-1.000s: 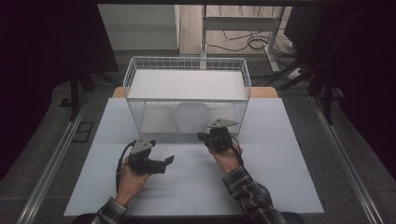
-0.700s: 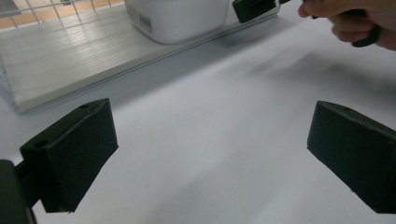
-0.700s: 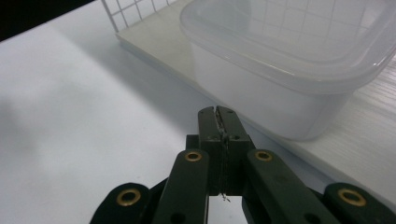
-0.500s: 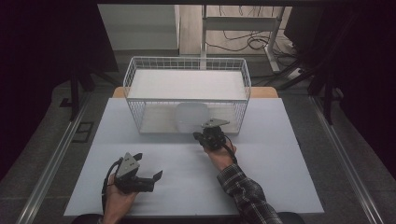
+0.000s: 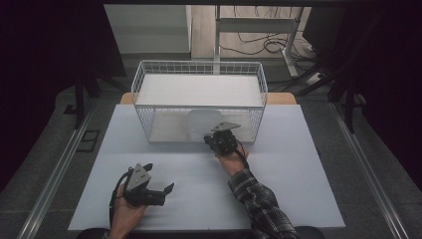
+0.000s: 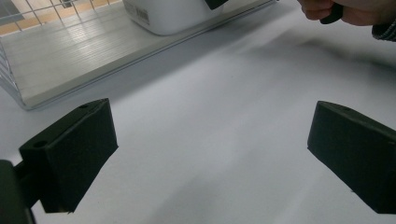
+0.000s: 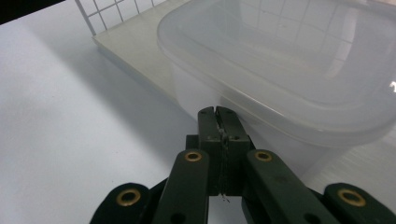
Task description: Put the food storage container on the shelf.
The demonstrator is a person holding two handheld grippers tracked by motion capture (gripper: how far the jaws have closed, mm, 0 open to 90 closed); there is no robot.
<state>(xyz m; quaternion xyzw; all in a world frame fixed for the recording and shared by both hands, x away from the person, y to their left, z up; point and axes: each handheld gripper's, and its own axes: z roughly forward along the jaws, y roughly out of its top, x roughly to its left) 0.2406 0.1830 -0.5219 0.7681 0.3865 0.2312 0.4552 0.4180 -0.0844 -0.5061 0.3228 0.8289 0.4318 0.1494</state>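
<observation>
A translucent plastic container stands on the pale board at the bottom of a white wire basket. My right gripper is shut with nothing between its jaws. Its tips are right at the container's front wall, just under the rim; whether they touch it I cannot tell. My left gripper hovers low over the white table near the front left. It is open, its jaws wide apart over bare tabletop.
The basket's wire walls and board edge rise at the back of the table. A person's right hand and checked sleeve reach in from the front. Dark floor, table legs and cables lie beyond.
My left gripper has drawn back toward the table's near left edge. My right gripper has shifted slightly left and closer to the container, still shut.
</observation>
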